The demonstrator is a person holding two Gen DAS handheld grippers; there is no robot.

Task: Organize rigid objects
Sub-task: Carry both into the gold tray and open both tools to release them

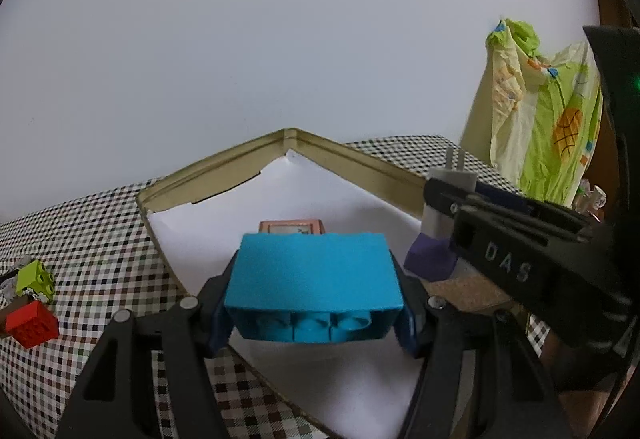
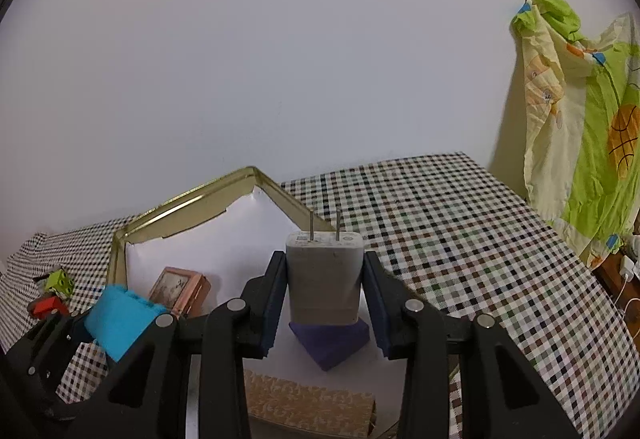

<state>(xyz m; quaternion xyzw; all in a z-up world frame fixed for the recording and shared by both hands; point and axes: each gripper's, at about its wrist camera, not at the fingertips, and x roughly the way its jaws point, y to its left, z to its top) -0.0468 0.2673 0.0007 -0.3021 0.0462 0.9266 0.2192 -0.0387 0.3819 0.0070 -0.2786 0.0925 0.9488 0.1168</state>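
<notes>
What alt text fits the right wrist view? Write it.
Right tongs grip a white wall charger, prongs up, above a gold-rimmed tray lined in white on a checkered tablecloth. At the left, the left tongs hold a blue toy brick.

A checked tablecloth point(image 2: 460, 223) covers the table, running far to a plain pale wall point(image 2: 304, 59). At far right hangs a crumpled cloth point(image 2: 592, 143) — yellow and lime green, printed with an orange ball — with a white plug and cable point(image 2: 627, 273) just below it.
</notes>
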